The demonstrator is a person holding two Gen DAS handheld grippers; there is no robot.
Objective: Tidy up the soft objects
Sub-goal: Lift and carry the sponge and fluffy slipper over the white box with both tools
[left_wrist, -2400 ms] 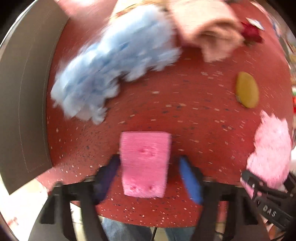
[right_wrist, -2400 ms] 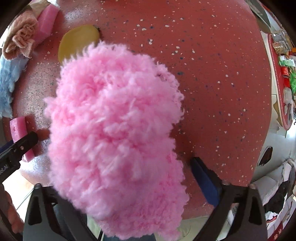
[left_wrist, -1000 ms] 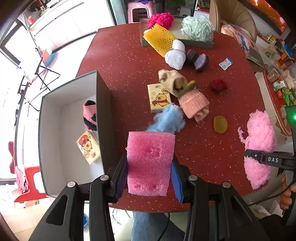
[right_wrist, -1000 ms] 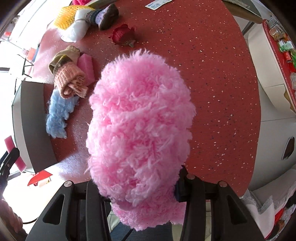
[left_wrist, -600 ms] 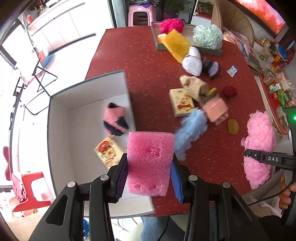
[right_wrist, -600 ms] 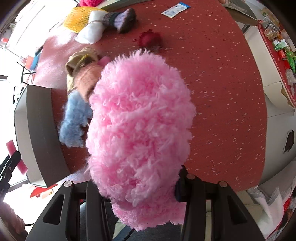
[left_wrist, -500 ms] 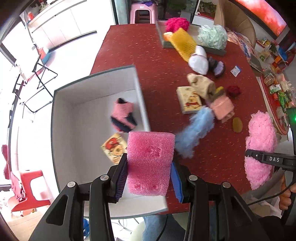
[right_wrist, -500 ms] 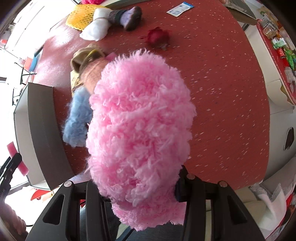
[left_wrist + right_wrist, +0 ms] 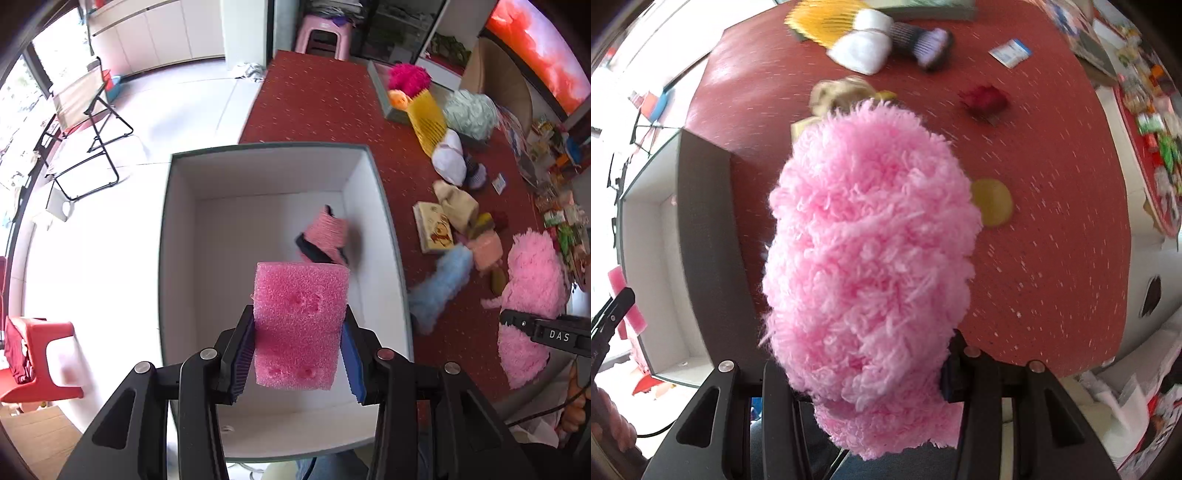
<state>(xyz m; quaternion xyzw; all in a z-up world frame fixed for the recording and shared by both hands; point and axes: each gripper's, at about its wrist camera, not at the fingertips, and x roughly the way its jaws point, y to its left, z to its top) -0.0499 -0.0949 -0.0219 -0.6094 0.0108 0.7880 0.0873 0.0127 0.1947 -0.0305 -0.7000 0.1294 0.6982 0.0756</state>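
From my left wrist view, my left hand-held gripper [image 9: 298, 349] is clamped on the pink foam sponge [image 9: 300, 325], which hangs above the open white box [image 9: 391, 236] where a rolled pink-and-dark sock [image 9: 325, 238] already lies. The pads bite only the sponge's lower sides, so if I let go while tilted, I judge it could bounce off the near wall and land outside. My right hand-held gripper [image 9: 532, 328] shows at the edge, carrying the fluffy pink piece [image 9: 532, 295] over the red bench [image 9: 317, 92]. From my right wrist view, that right hand-held gripper [image 9: 875, 373] is closed on the fluffy pink piece [image 9: 871, 251], which hides its pads and much of the bench [image 9: 1052, 221]; the box [image 9: 701, 221] sits to the left. Working half-blind, I could snag the box wall or shed the loose fluff short of it, beside the yellow disc [image 9: 991, 206].
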